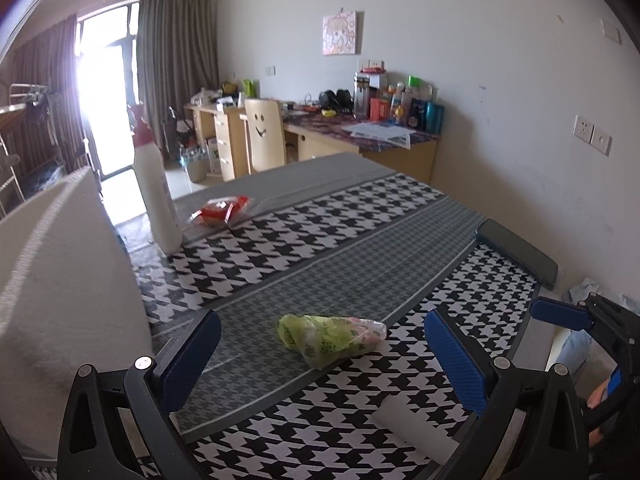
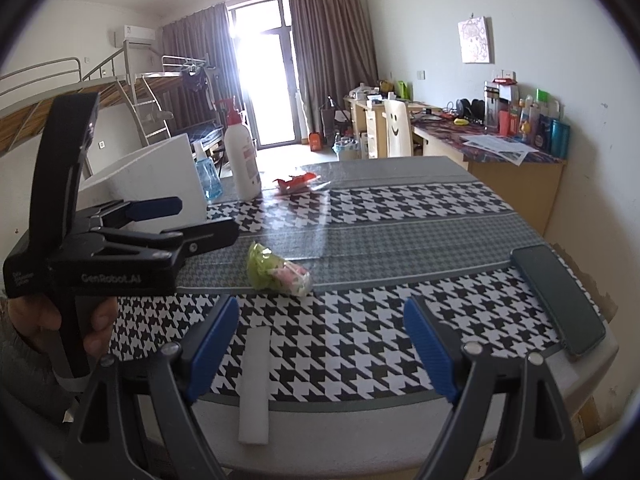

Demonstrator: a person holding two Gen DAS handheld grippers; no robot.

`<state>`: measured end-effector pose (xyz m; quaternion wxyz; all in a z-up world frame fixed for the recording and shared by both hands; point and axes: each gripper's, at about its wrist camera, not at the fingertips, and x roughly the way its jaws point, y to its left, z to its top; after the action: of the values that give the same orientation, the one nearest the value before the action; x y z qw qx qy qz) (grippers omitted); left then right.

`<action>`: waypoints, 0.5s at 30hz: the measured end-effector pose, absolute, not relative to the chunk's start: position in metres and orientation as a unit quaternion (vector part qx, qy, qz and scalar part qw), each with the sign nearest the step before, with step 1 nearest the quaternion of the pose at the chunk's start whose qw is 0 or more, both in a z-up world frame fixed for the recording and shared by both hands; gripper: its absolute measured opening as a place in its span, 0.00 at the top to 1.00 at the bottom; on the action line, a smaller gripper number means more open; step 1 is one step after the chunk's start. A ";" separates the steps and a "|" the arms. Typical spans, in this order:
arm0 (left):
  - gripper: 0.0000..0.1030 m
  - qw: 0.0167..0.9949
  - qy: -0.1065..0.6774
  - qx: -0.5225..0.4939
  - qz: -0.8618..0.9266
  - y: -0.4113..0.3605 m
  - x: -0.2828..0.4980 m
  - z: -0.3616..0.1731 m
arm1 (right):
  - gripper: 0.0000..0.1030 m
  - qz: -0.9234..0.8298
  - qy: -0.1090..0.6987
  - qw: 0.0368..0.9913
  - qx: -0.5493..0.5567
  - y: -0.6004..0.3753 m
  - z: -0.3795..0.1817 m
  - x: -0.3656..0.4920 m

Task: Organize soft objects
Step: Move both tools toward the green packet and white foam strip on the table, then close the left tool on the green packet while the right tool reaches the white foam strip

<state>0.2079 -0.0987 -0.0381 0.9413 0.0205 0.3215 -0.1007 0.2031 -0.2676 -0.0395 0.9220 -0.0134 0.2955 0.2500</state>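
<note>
A crumpled green and pink plastic bag point(image 1: 328, 336) point(image 2: 276, 272) lies on the houndstooth tablecloth point(image 1: 320, 248). My left gripper point(image 1: 324, 360) point(image 2: 200, 220) is open, with the bag just ahead of its blue fingertips and untouched. Nothing sits between the fingers of my right gripper point(image 2: 322, 344), which is also open near the table's front edge. A white foam strip point(image 2: 254, 384) point(image 1: 416, 424) lies flat under it, close to its left finger. Farther back rests a red packet point(image 1: 220, 210) point(image 2: 296, 182).
A white box point(image 2: 148, 184) point(image 1: 60, 280) stands at the left, with a tall white bottle point(image 2: 242, 160) point(image 1: 154, 192) and a blue bottle point(image 2: 206, 176) beside it. A dark phone point(image 2: 560, 300) point(image 1: 516, 252) lies at the table's right edge. A cluttered desk point(image 2: 500, 152) lines the far wall.
</note>
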 end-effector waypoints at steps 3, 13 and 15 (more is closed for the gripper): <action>0.01 0.938 0.331 0.023 -0.103 -0.101 0.214 -0.045 | 0.15 0.254 0.301 0.919 -0.014 -0.267 -0.044 0.203; 0.01 0.930 0.348 0.018 -0.118 -0.105 0.225 -0.059 | 0.15 0.266 0.322 0.909 -0.021 -0.260 -0.056 0.204; 0.01 0.930 0.348 0.019 -0.120 -0.108 0.227 -0.061 | 0.15 0.267 0.325 0.907 -0.020 -0.259 -0.058 0.205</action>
<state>0.2269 -0.1078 -0.0608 0.9296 0.0193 0.3478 -0.1204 0.2053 -0.2593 -0.0578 0.9073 -0.0203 0.3247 0.2665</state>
